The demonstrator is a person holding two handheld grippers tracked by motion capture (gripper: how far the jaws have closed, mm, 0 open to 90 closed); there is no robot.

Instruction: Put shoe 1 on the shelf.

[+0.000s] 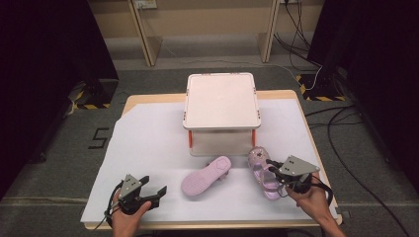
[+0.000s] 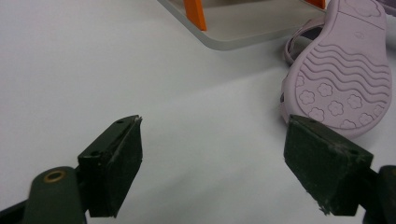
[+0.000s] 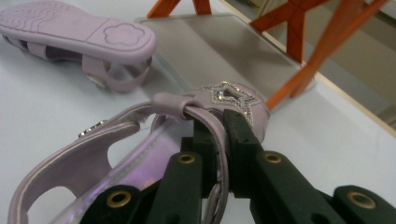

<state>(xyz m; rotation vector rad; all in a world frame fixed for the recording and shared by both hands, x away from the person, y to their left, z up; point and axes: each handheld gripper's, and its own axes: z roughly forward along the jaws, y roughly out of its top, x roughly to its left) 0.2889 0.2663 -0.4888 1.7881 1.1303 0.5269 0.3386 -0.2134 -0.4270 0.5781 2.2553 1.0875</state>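
Lilac straps sit pinched between the jaws of my right gripper (image 3: 219, 135): it is clamped on a thin strap of the upright sandal (image 1: 262, 173), just behind the glittery star (image 3: 232, 99) on its toe band. That sandal rests on the white table cover (image 1: 148, 148), beside the front edge of the small white shelf (image 1: 221, 101) with orange legs. My left gripper (image 2: 212, 154) hovers over the cover with its jaws spread wide, holding nothing. The second sandal (image 2: 343, 79) lies sole-up just ahead of my left gripper's right jaw, its wavy, flower-stamped tread facing up, between my two grippers.
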